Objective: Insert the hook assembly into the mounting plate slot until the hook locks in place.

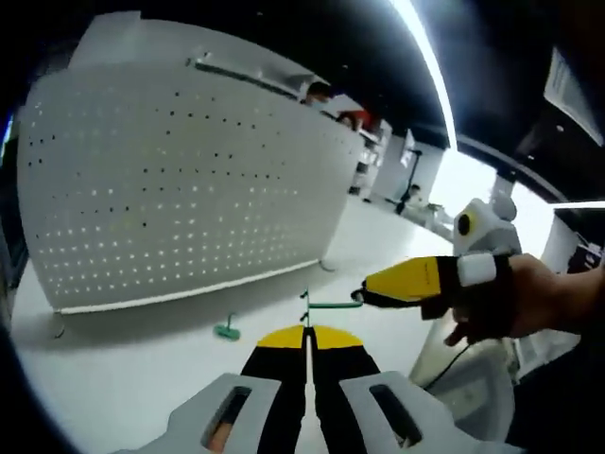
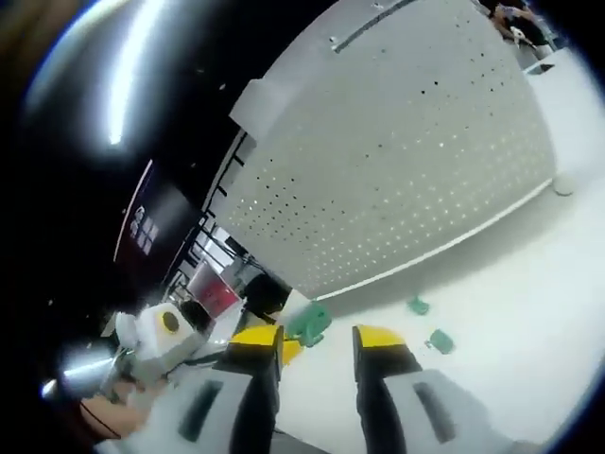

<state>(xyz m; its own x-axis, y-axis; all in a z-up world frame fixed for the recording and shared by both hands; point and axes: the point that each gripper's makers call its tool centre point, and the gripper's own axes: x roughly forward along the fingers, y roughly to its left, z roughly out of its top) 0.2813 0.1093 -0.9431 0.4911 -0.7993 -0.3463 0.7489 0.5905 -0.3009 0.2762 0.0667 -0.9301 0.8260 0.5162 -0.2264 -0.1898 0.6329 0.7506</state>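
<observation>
In the left gripper view, the white perforated metal mounting plate (image 1: 180,180) stands upright on small feet across the far side of the white tabletop (image 1: 113,378), and the slim green wire hook assembly (image 1: 326,305) hangs out in front of it, pinched at its right end by the yellow-tipped right gripper (image 1: 364,297), whose jaws are clamped together on it. The left gripper (image 1: 307,342) sits just under the hook with its yellow-and-black jaws pressed together; whether they nip the hook's lower end I cannot tell. A small green plastic piece (image 1: 227,331) lies on the tabletop near the plate's lower edge. The risk I see is that the thin hook, held by one end well away from the plate, swings or twists in the grip and meets the holes at an angle, so it never locks; a hard push could also tip the free-standing plate backwards. In the right gripper view, the right gripper's jaws stand apart at the tips, with a green shape (image 2: 308,323) between and beyond them, and two loose green pieces (image 2: 427,324) rest on the tabletop below the plate's bottom edge.
</observation>
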